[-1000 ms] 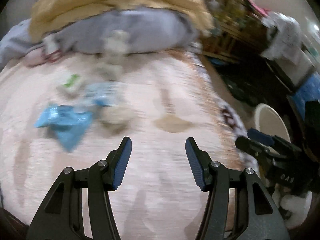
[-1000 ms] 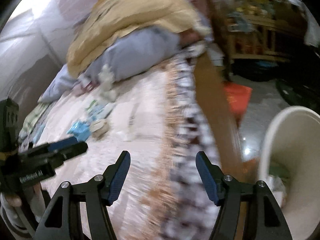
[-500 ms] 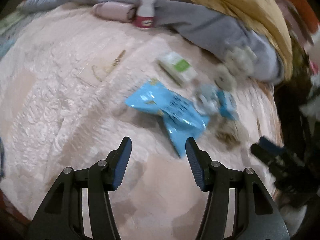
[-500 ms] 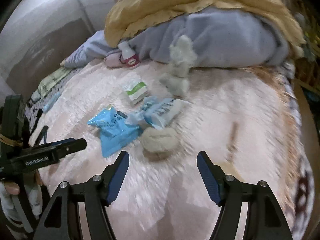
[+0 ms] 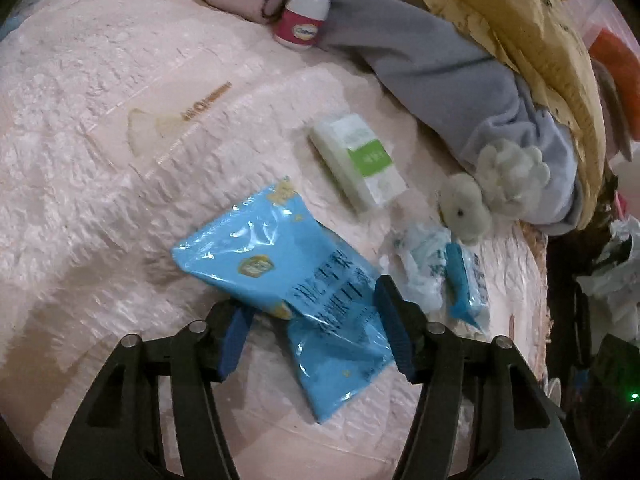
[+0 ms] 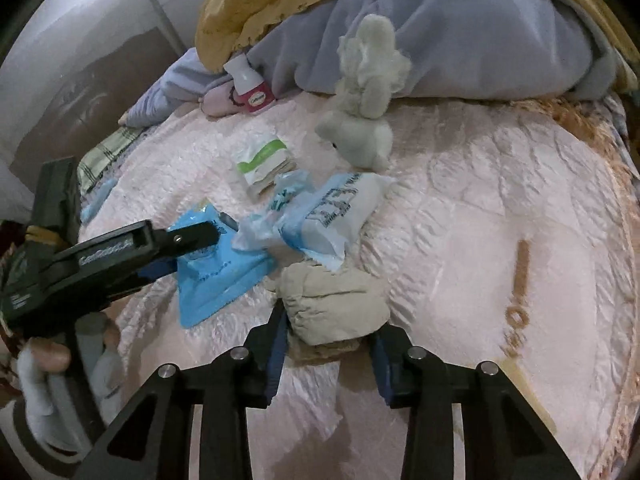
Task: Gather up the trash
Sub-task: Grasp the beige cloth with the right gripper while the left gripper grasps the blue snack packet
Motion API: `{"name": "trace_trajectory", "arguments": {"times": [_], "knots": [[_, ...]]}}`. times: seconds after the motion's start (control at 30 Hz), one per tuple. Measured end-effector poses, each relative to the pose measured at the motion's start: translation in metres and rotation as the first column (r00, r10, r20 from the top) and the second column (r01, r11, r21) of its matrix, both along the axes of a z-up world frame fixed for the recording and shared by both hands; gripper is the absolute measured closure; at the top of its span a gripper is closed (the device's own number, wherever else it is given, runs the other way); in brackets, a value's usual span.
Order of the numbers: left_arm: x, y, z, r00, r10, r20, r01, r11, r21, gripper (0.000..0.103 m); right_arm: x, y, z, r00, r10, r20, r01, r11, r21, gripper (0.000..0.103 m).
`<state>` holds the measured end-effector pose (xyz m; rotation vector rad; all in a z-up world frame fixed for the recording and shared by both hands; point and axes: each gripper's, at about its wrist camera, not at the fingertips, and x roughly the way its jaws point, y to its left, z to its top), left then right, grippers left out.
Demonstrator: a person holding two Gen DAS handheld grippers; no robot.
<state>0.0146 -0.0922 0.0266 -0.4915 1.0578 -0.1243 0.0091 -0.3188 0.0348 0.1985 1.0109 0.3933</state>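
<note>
Both grippers have come down onto the pink bedspread (image 5: 100,160) since half a second ago, and their jaws have just been closing. The left gripper (image 5: 316,320) is now standing narrow around the blue snack bag (image 5: 280,264); its pads are at the bag's crumpled waist, but I cannot tell if they are pressing it. The right gripper (image 6: 328,340) is squeezing the grey crumpled tissue wad (image 6: 336,304) between both pads. Just beyond the blue bag, the blue-and-white tissue packet (image 6: 336,212) and a clear wrapper (image 6: 260,232) are lying touching it. Further beyond the bag are a green-and-white box (image 5: 360,160), a plush toy (image 6: 364,120) and a pink-labelled bottle (image 5: 304,20) against the grey blanket (image 6: 480,28).
</note>
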Motion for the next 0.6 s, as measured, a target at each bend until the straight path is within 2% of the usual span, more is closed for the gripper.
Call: {"name": "trace_trajectory", "arguments": {"times": [0.03, 0.17, 0.3, 0.6], "knots": [[-0.004, -0.003, 0.003, 1.0, -0.024, 0.008, 0.024, 1.0, -0.001, 0.075, -0.004, -0.004, 0.002, 1.0, -0.006, 0.002, 0.006, 1.0, 0.008, 0.067], [-0.021, -0.008, 0.018, 0.996, -0.087, 0.031, 0.088, 0.996, -0.011, 0.081, -0.022, -0.012, 0.013, 0.999, -0.014, 0.029, 0.013, 1.0, 0.017, 0.068], [-0.046, -0.011, 0.04, 0.991, -0.132, 0.032, 0.133, 0.991, -0.032, 0.081, -0.048, -0.02, 0.027, 0.998, -0.021, 0.061, 0.021, 1.0, 0.013, 0.067], [-0.104, -0.032, 0.086, 0.962, -0.253, 0.101, 0.253, 0.967, 0.019, 0.081, -0.097, -0.029, 0.056, 0.993, -0.031, 0.112, 0.032, 0.999, -0.009, 0.067]]}}
